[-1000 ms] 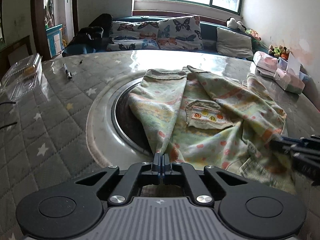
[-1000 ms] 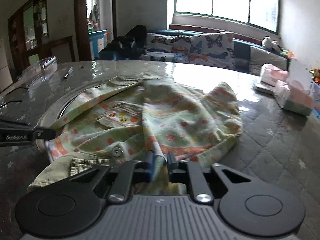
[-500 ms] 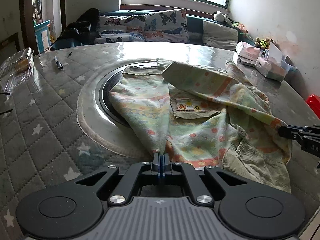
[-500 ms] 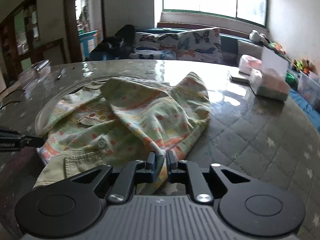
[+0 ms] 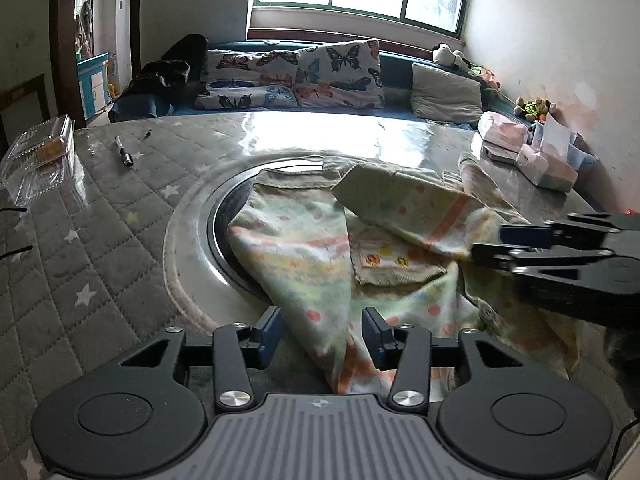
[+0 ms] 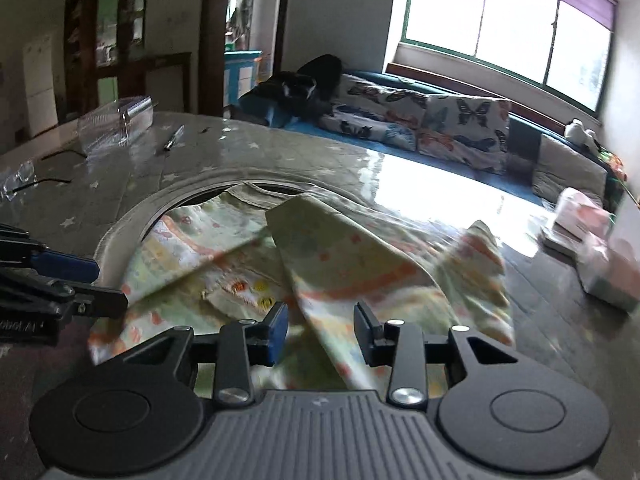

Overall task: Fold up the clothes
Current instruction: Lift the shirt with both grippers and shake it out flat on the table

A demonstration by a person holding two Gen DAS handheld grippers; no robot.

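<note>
A pale green child's garment (image 5: 320, 248) with orange dots and a small patch pocket lies crumpled over the round metal ring in the table; it also shows in the right wrist view (image 6: 360, 272). My left gripper (image 5: 322, 332) is open, with a fold of the cloth lying between its blue-padded fingers. My right gripper (image 6: 320, 328) is open too, cloth lying between its fingers. The right gripper shows at the right of the left wrist view (image 5: 500, 244); the left gripper shows at the left of the right wrist view (image 6: 80, 280).
The grey quilted star-pattern table cover (image 5: 80, 264) surrounds the ring (image 5: 188, 240). A clear plastic box (image 5: 40, 152) and a pen (image 5: 124, 152) lie far left. Tissue packs (image 5: 552, 168) sit at the far right. A sofa with butterfly cushions (image 5: 296, 76) stands behind.
Both grippers have opened and let go of the garment's near edge. The cloth has dropped and lies slack between the fingers. The two grippers have come closer together.
</note>
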